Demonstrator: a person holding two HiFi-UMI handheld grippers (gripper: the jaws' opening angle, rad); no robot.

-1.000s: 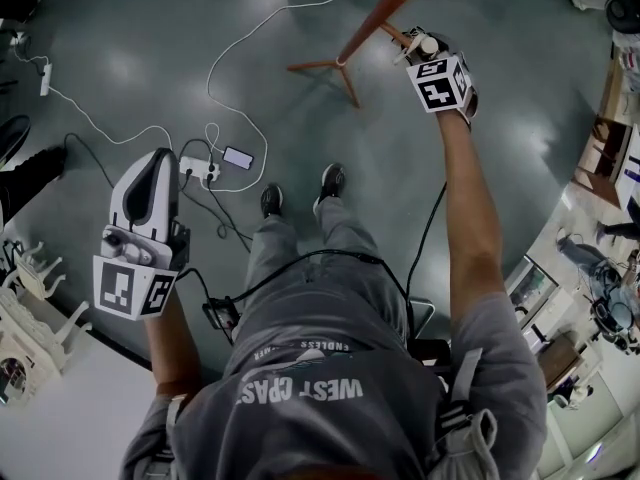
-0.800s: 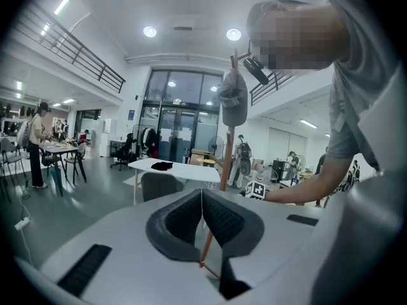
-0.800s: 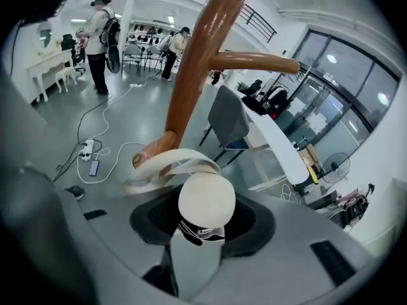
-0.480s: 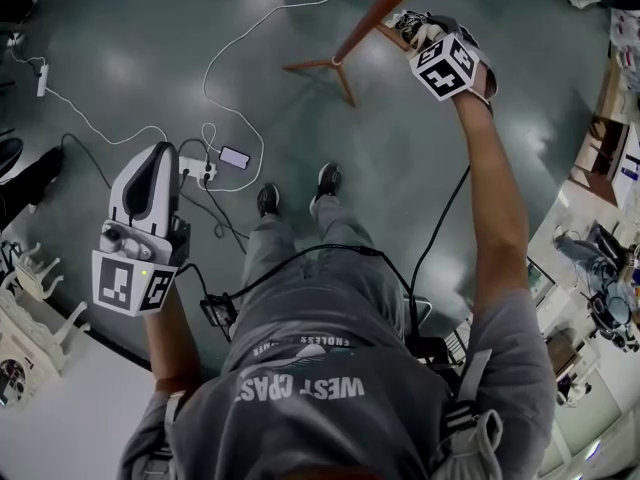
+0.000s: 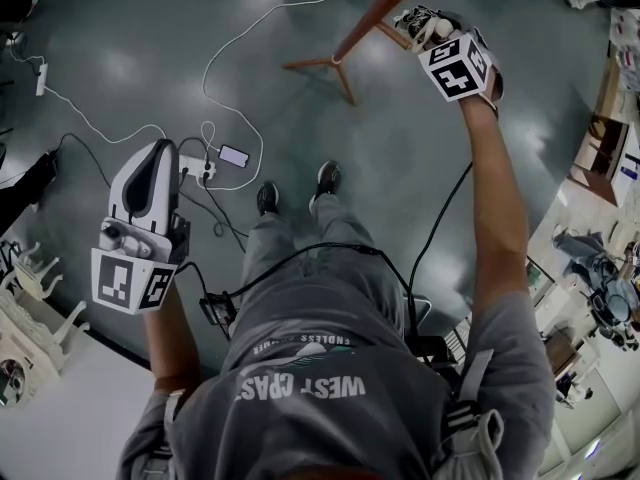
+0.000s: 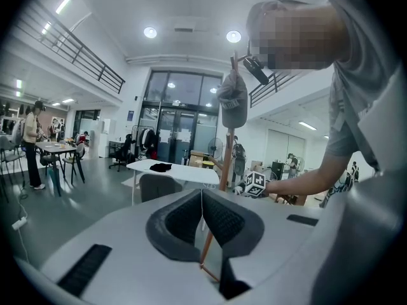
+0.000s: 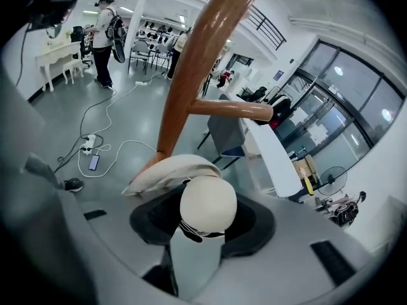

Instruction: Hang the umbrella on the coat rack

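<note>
The wooden coat rack [image 5: 372, 16] stands on the floor ahead of me, its pole [image 7: 191, 62] and one peg [image 7: 232, 108] filling the right gripper view. My right gripper [image 5: 425, 26] is raised against the pole, shut on the cream folded umbrella [image 7: 172, 170] just behind its round knob handle [image 7: 208, 202]. The umbrella's fabric touches the pole below the peg. My left gripper [image 5: 152, 163] hangs low at the left, shut and holding nothing [image 6: 202, 208]. A grey cap [image 6: 233, 100] hangs at the rack's top.
White cables, a power strip [image 5: 195, 171] and a phone [image 5: 237, 157] lie on the floor left of my feet [image 5: 328, 181]. White furniture [image 5: 30, 308] stands at the far left. A white table [image 6: 172, 169] and people are farther off in the hall.
My right gripper has shifted a little up and to the right with the umbrella, staying beside the rack's pole. The left gripper has not moved.
</note>
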